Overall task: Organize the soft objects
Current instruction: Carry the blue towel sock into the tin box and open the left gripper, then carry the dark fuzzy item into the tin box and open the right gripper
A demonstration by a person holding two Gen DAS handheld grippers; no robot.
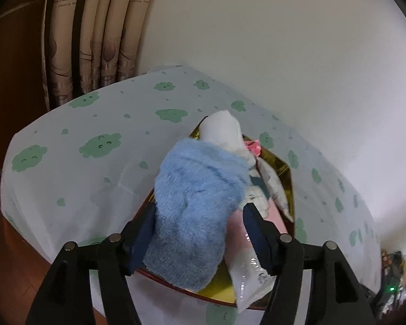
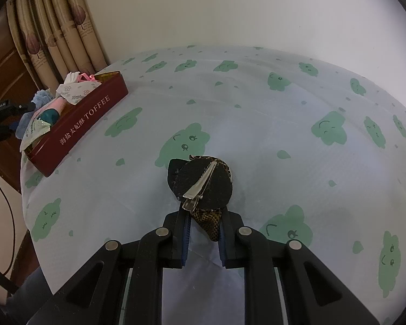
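- Over at the far-left corner of the table, the left gripper (image 1: 200, 233) hangs above the red toffee tin (image 2: 89, 119), its jaws standing well apart.
- Between those jaws lies the blue fluffy towel (image 1: 195, 203); the left pad looks just against its edge, the right pad stands clear of it, so I'd judge it let go rather than gripped.
- Its long axis runs straight away from the jaws, along the length of the tin, with a white cloth (image 1: 224, 132) beyond it and pink and white tissue packets (image 1: 259, 211) alongside.
- Nearer the middle of the green-patterned tablecloth (image 2: 284, 135), the right gripper (image 2: 203, 230) is clamped tight on the brown mesh tail of a black hair clip (image 2: 203, 184).
- That clip's black disc and silver clasp stick out dead ahead of the fingertips, just above or resting on the cloth; I can't tell which.
- From the right jaws the tin lies well apart, up and to the left, its long side angled towards them.
- My guess is the clip goes there next, which means a long carry leftward into a corner the left gripper occupies.
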